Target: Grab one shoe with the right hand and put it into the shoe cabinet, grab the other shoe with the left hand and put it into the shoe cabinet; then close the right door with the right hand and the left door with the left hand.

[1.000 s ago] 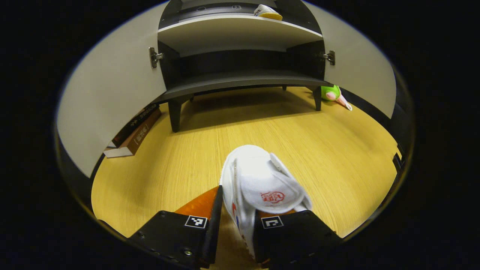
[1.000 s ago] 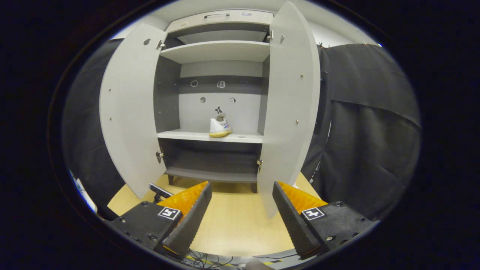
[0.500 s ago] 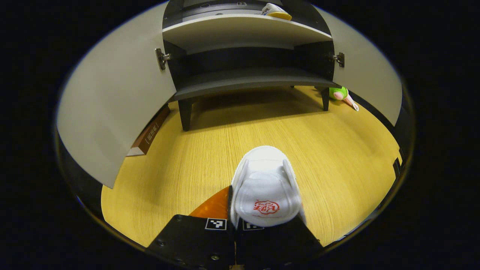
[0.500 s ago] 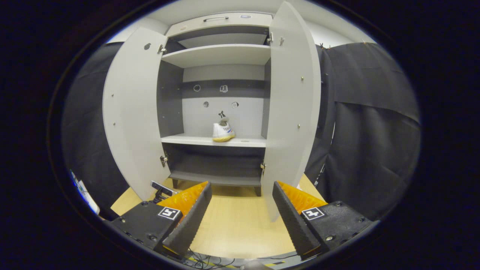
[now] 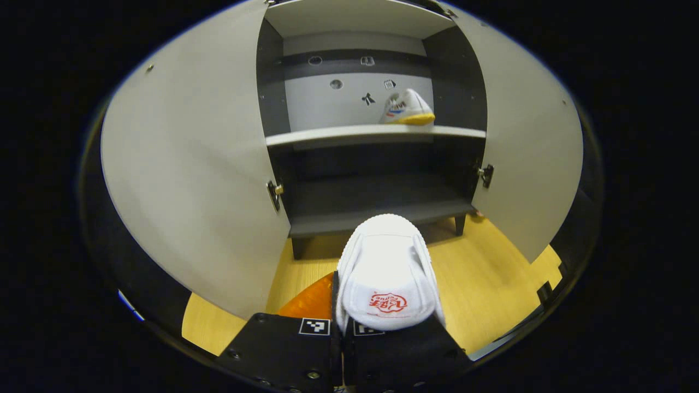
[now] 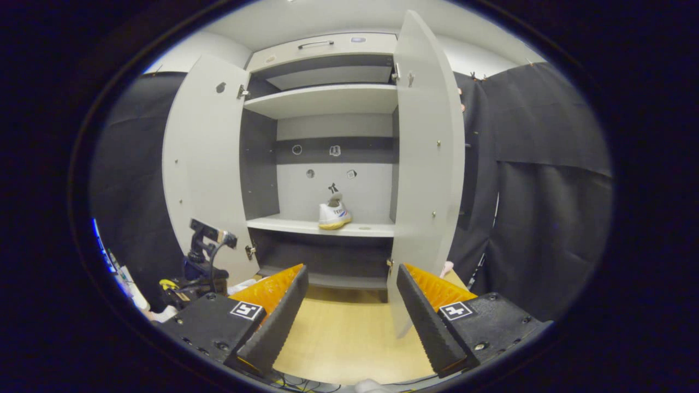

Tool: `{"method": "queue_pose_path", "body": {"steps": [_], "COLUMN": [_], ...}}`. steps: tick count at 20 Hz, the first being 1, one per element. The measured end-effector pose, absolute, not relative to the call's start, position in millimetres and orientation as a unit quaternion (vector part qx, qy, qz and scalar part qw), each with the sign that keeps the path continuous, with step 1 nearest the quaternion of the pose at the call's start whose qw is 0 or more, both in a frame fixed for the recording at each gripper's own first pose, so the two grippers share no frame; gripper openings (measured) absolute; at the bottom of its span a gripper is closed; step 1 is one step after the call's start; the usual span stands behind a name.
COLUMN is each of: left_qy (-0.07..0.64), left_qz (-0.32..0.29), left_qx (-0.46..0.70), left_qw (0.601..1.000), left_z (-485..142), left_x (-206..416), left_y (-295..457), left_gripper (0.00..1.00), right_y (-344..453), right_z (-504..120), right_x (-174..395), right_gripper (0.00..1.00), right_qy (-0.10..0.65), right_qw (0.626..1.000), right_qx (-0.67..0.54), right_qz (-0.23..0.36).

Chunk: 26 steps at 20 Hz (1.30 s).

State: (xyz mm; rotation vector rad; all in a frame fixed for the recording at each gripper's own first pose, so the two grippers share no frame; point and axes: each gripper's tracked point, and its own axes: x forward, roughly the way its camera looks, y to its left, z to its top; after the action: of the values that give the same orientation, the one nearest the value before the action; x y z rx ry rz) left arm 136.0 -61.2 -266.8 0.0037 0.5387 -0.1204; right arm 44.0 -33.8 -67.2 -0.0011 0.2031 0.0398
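In the left gripper view, my left gripper (image 5: 342, 327) is shut on a white shoe (image 5: 386, 273) with a red logo, held off the floor and pointing toward the open shoe cabinet (image 5: 371, 134). A second white shoe (image 5: 407, 108) with a yellow sole stands on the cabinet's middle shelf, toward its right side. In the right gripper view, my right gripper (image 6: 352, 305) is open and holds nothing, well back from the cabinet (image 6: 327, 226). The shelved shoe (image 6: 334, 214) shows there too. Both grey doors, the left door (image 6: 205, 174) and the right door (image 6: 428, 158), stand wide open.
Wooden floor (image 5: 486, 295) lies in front of the cabinet. The other gripper (image 6: 205, 256) with its camera shows at the lower left of the right gripper view. Black cloth (image 6: 546, 191) hangs to the right of the cabinet. The dark bottom shelf (image 5: 377, 210) holds nothing.
My left gripper closed on the white shoe, then lifted it and tilted up toward the cabinet's shelves. My right gripper drew back a little and stayed open.
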Motion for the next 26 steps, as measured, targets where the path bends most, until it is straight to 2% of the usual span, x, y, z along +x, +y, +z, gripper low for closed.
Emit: {"method": "queue_pose_path", "body": {"steps": [7, 9, 13, 18, 22, 26], "left_qy": [0.178, 0.162, 0.137, 0.139, 0.169, 0.216], "left_qz": [-0.031, -0.023, -0.007, -0.002, 0.023, 0.031], "left_qx": [-0.007, -0.016, -0.008, -0.003, 0.002, 0.007], "left_qw": [0.983, 0.986, 0.991, 0.99, 0.985, 0.976], "left_z": [-151.1, -127.6, -103.6, -105.4, -129.5, -167.6], "left_x": [209.7, 219.8, 285.4, 361.5, 417.1, 445.2], "left_y": [-56.4, -60.0, -62.7, -76.4, -76.1, -75.7], "left_gripper": [0.12, 0.12, 0.12, 0.12, 0.12, 0.12], "right_y": [-27.0, -25.4, -26.3, -29.9, -33.0, -41.9], "right_z": [-51.8, -52.3, -51.3, -55.6, -63.1, -69.0], "right_x": [46.0, 47.8, 53.8, 62.3, 64.4, 63.6], "right_gripper": [1.0, 1.0, 1.0, 1.0, 1.0, 1.0], "right_qy": [0.074, 0.074, 0.072, 0.079, 0.092, 0.103], "right_qw": [0.996, 0.995, 0.994, 0.993, 0.991, 0.99], "right_qx": [-0.001, -0.005, -0.016, -0.028, -0.041, -0.045], "right_qz": [0.058, 0.068, 0.08, 0.088, 0.092, 0.083]}}
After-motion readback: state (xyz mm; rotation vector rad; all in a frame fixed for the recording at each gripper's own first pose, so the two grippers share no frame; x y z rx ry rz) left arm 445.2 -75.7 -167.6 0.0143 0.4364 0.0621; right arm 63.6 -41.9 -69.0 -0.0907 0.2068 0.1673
